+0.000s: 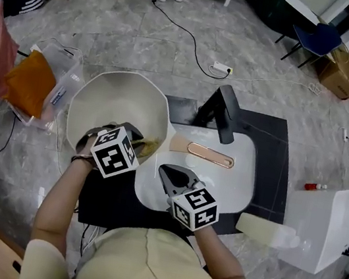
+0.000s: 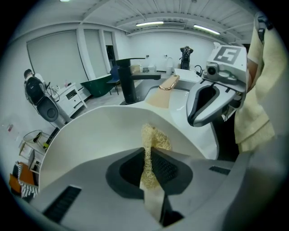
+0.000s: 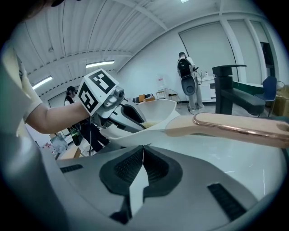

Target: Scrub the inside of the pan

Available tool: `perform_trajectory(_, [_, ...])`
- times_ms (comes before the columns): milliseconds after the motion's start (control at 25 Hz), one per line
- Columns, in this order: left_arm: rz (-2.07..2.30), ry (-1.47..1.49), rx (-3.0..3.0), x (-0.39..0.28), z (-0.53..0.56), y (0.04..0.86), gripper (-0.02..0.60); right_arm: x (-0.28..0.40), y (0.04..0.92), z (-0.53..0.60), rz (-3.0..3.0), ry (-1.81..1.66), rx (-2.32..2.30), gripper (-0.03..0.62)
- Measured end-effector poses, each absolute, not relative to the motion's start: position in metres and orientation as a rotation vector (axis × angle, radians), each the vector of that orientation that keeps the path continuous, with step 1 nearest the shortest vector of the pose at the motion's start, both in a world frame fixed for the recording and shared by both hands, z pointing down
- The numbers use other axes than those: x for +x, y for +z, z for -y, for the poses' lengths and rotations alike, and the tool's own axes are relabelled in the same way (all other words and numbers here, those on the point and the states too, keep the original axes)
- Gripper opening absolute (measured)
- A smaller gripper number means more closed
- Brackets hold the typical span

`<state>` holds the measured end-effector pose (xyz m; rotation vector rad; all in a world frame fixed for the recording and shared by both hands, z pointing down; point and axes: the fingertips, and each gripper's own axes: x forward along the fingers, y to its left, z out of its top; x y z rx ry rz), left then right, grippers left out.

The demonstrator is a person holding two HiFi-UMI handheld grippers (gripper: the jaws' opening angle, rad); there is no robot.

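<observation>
A grey marbled floor (image 1: 146,37) spreads around a dark counter (image 1: 280,147). A white basin (image 1: 247,182) and a black faucet (image 1: 223,111) are set into the counter at the centre of the head view.

In the left gripper view we see the left gripper (image 2: 149,151) clenched on a pale yellow, fibrous scrubber (image 2: 153,137). The scrubber sticks out past the jaw tips and lies against the inner wall of the pan (image 2: 99,131). The pan is wide and cream-white. In the head view it sits left of centre, across the basin's left edge, and its beige, copper-trimmed handle (image 1: 209,153) reaches right over the basin.

The right gripper (image 3: 143,149) sits lower centre in the head view, over the basin. Its jaws are closed together and we see nothing between the pads. The tips lie right at the pan's rim, near the root of the handle. We cannot tell whether they pinch the rim or only rest beside it.

We judge the scrubbing to be in hand, with the scrubber inside the pan on the handle side and the far wall and bottom showing no mark of work either way. Next we would sweep the scrubber over the rest of the inside. That calls for a firm clamp on the soft scrubber and steady pressure into the wall. The right gripper should brace the rim so the pan does not slide off the basin edge.
</observation>
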<state>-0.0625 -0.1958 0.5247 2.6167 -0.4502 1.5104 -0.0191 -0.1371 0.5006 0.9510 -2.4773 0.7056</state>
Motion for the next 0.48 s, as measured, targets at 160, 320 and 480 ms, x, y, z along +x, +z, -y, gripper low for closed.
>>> perform_trajectory(160, [0.34,1.582,2.617,-0.071,0.179,0.519,0.04,-0.023,0.499,0.135,2.482,0.694,0.935,0.017])
perform_trajectory(320, [0.209,1.707,2.591,-0.087,0.162,0.519,0.04,-0.026,0.498,0.132,2.488,0.681,0.92,0.017])
perform_trajectory(480, [0.143,1.835,2.542,-0.105,0.152,0.521,0.039,-0.03,0.498,0.128,2.489,0.671,0.901,0.017])
